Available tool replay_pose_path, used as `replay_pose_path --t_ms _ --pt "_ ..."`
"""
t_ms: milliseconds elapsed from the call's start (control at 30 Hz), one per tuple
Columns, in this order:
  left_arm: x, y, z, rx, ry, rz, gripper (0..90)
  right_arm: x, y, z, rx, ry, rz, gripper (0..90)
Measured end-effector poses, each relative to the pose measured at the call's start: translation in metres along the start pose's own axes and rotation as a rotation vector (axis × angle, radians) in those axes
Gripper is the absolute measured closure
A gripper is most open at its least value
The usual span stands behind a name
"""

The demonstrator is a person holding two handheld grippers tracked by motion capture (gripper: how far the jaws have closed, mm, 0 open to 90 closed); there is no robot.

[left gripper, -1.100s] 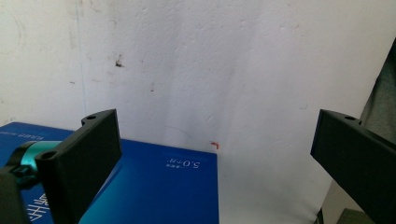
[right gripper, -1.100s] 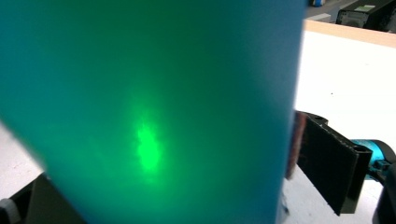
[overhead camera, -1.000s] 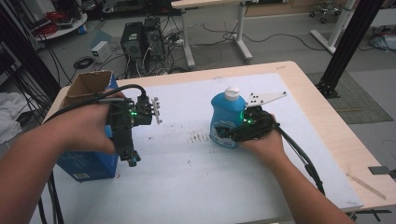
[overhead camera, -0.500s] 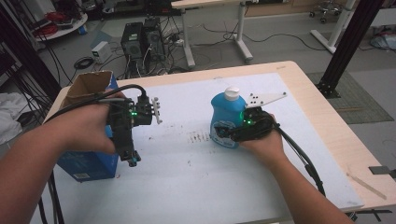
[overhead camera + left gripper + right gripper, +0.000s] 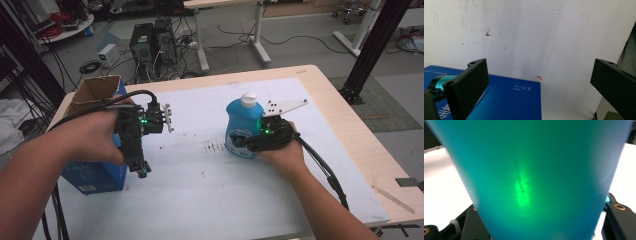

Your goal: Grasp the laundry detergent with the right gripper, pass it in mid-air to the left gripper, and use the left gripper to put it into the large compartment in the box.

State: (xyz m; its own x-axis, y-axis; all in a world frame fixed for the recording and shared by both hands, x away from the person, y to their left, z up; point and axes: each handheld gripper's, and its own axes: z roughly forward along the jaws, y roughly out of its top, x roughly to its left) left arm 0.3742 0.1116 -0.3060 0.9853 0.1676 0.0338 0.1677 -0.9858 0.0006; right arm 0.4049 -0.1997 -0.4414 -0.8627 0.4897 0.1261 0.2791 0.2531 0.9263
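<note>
The right hand-held gripper [image 5: 239, 143], nearer the person's edge of the white-covered counter [image 5: 210, 200], has its jaws around the lower body of the squat blue plastic bottle with a white cap [image 5: 243, 125]. The bottle stands upright near the middle of the counter. In the right gripper view the blue bottle wall [image 5: 534, 177] sits tight between the two black jaws, which flank it on both sides, so I judge the grip made or all but made.

To do this step well, the squeeze should stay low on the body, where the bottle is widest, and firm enough that the smooth plastic cannot slip. The bottle should be kept upright when lifted.

The left hand-held gripper [image 5: 142, 172] points down over the front edge of the open-topped blue cardboard box [image 5: 95, 172] at the counter's left; its jaws stand wide apart and hold nothing.

Against the earlier frames, both hands sit where they were and the bottle has not shifted. The right jaws have just been closing in on it.
</note>
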Motion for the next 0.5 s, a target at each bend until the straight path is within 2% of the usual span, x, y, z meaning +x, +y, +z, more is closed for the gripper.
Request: replay_pose_path --t_ms 500 --pt "0.0008 0.0022 0.0018 0.002 0.002 -0.004 1.7 0.0063 -0.0028 -0.0001 -0.023 -0.057 -0.042 42.9"
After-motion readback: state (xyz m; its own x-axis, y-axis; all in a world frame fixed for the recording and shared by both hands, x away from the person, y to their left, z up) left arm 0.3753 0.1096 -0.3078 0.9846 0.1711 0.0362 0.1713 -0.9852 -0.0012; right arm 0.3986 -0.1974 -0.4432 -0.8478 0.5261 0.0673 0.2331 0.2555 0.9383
